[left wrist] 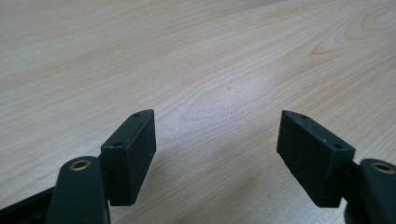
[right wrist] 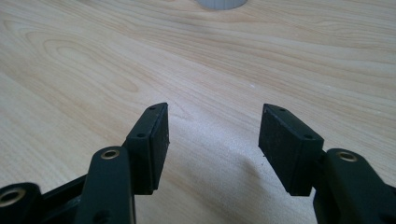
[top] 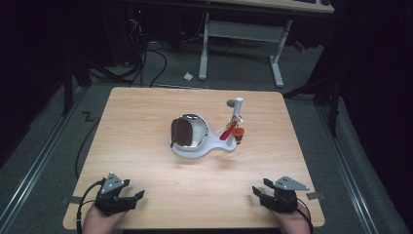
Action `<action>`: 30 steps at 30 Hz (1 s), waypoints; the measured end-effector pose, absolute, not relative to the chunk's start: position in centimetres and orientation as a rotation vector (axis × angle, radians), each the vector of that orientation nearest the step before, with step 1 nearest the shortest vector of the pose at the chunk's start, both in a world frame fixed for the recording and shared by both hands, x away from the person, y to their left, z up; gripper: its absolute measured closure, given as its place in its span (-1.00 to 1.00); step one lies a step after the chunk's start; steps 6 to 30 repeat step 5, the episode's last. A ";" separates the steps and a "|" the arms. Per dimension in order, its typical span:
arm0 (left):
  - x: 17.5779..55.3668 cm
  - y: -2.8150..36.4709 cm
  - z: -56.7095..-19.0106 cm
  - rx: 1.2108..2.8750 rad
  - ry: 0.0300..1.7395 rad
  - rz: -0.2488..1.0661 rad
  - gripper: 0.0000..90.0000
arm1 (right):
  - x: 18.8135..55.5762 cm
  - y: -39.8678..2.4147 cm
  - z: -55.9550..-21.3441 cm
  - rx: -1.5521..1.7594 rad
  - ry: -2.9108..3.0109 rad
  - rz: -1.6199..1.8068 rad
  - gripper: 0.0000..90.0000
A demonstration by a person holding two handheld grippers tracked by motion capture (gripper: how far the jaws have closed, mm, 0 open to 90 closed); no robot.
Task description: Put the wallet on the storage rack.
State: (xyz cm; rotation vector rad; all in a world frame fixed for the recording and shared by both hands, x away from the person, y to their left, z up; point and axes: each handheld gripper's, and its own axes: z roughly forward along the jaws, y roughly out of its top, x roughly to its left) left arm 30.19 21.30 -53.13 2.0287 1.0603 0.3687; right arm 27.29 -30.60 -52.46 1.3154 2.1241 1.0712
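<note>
**High view: two empty grippers parked at the near edge, apparatus untouched mid-table**

High view shows the left gripper and the right gripper, both black two-jaw tools with grey three-cornered plates on top, resting low at the near edge of the pale wood-grain table. In the left gripper view the left gripper stands wide with bare wood between its jaws; in the right gripper view the right gripper is also parted and holds nothing.

The thing nearest them is the white-based stand carrying a shiny metal bowl with a brown face, joined to a white upright post with red fittings. It sits well apart from both grippers, about mid-table.

Likely trouble: the bowl is tilted and glossy, so jaws closing on it could slip, and a careless reach could knock the slim post or slide the light base.

Beyond the stand, the table gives way to grey floor with black cables, a white desk frame, and dark surroundings.
</note>
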 end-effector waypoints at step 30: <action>30.3 21.3 -53.0 2.012 1.046 0.364 -0.39 | 27.5 -30.2 -52.7 1.323 2.132 1.052 -0.10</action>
